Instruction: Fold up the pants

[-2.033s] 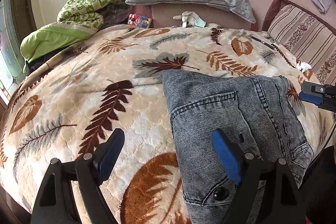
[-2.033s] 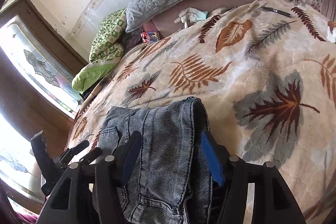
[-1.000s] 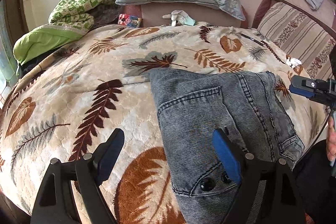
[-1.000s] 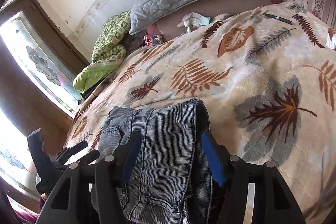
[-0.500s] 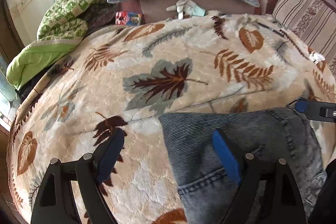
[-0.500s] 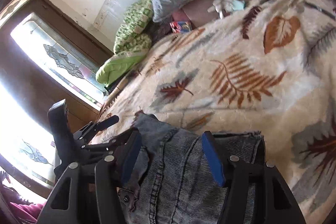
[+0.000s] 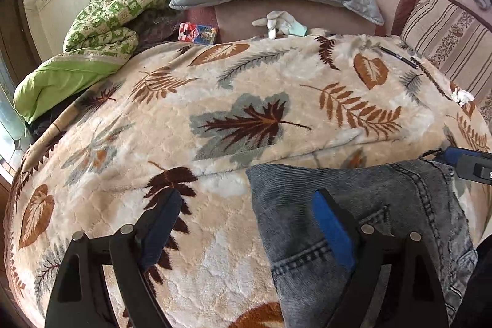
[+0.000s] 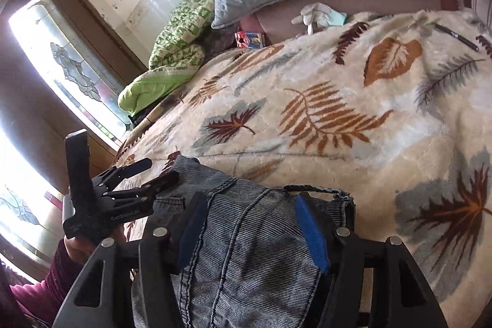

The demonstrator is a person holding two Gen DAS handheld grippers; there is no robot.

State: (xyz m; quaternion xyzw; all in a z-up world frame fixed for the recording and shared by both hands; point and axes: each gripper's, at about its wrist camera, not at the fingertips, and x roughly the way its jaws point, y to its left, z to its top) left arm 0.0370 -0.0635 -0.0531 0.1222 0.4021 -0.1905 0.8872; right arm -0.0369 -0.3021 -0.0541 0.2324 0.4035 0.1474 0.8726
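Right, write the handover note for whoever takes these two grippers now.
Left gripper: jaws open and empty, hovering over the near left edge of the jeans, one finger above denim and the other above the blanket.
Right gripper: jaws closed on a thick bunch of denim at the waistband end, by a belt loop.
Jeans: on the leaf-print blanket at the near edge of the bed, back pocket facing up.
Done: the jeans already look doubled into a short block.
Left: probably lay down the held end, square the edges, release, and add another fold if wanted.
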